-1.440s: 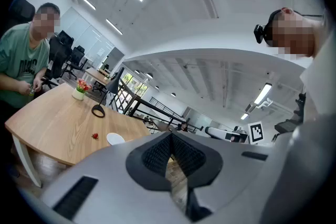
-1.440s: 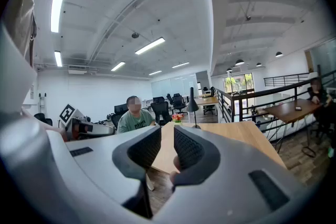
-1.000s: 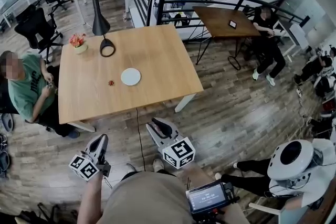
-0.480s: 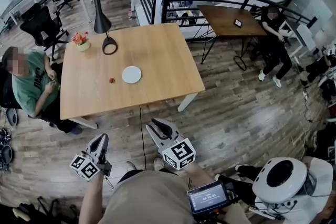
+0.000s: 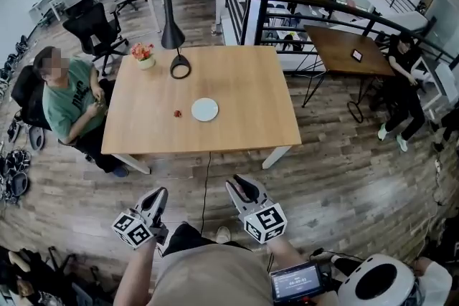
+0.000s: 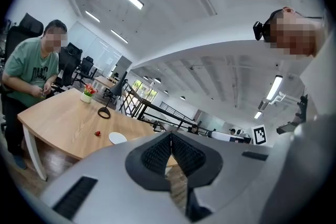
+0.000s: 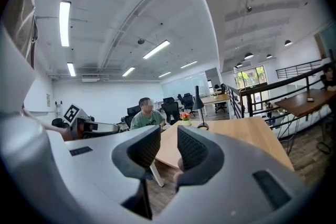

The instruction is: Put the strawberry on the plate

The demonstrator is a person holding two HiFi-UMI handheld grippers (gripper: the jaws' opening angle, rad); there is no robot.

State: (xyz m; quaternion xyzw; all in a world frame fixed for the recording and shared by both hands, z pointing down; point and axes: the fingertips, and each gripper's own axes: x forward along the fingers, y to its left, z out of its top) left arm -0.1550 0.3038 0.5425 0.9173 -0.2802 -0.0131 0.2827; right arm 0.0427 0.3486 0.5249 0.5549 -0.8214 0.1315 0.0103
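A small red strawberry (image 5: 177, 113) lies on the wooden table (image 5: 244, 125), just left of a round white plate (image 5: 204, 110). Both grippers hang over the floor on the near side of the table, well short of it. My left gripper (image 5: 159, 194) has its jaws closed together with nothing in them; its own view shows the strawberry (image 6: 97, 134) and the plate (image 6: 117, 138) far off. My right gripper (image 5: 239, 184) holds its jaws a little apart, empty, and points at the table (image 7: 236, 134).
A black desk lamp (image 5: 179, 67) and a flower pot (image 5: 143, 57) stand at the table's far left. A person in a green shirt (image 5: 70, 100) sits at its left side. A cable (image 5: 206, 183) runs over the floor. Railing (image 5: 301, 7) and other desks lie beyond.
The head view has swung, so the table sits more to the right and centre of the picture. Both grippers stay low in front of the body, unchanged in state.
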